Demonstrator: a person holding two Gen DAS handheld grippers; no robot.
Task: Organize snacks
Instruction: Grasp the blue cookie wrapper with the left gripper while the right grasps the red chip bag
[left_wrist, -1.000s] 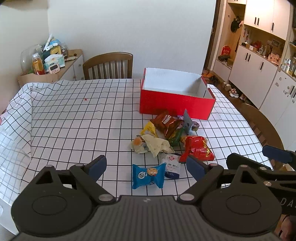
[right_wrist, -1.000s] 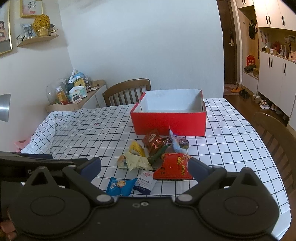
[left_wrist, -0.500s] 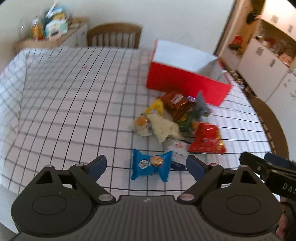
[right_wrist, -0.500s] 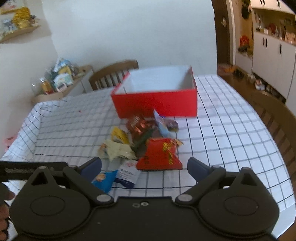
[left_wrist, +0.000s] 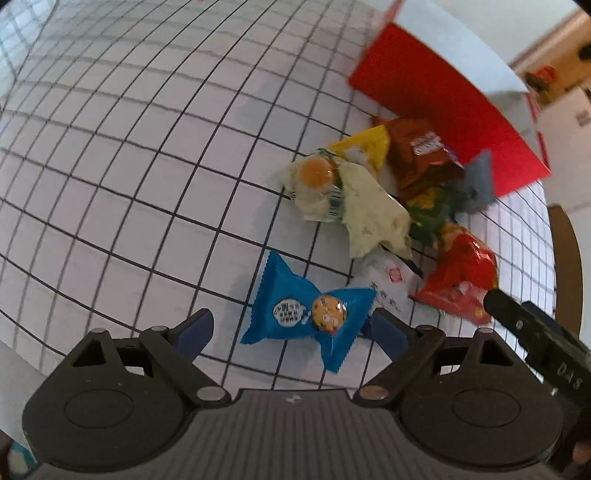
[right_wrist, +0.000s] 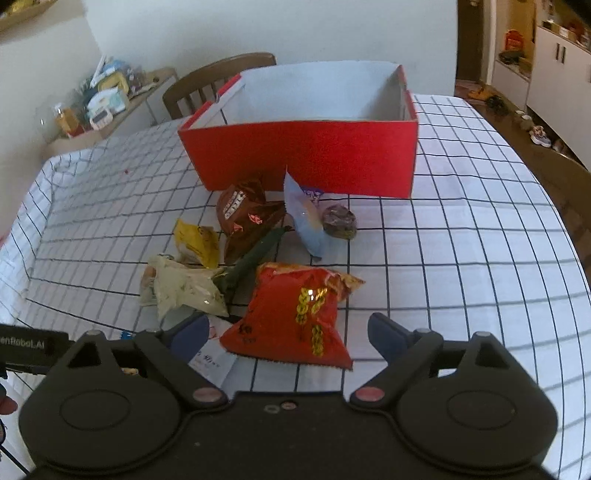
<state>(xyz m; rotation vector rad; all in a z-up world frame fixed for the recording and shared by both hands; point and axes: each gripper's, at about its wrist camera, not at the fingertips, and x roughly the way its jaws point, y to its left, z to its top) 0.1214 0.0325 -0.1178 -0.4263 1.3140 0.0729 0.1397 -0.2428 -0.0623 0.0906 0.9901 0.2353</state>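
**Both tools over the snack pile**

Left tool (left_wrist: 293, 330) is sitting open, straddling the blue cookie packet (left_wrist: 308, 308), pads not pressing on it. Right tool (right_wrist: 286, 332) is standing wide with jaws just closing a little, red packet (right_wrist: 295, 319) lying between them, ungripped. Remaining snacks are lying loose on the checked bench (right_wrist: 461, 240) in front of the empty red box (right_wrist: 306, 155).

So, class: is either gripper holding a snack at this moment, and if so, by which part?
Neither. The left gripper is open around the blue packet; the right gripper, also open, frames the red packet.
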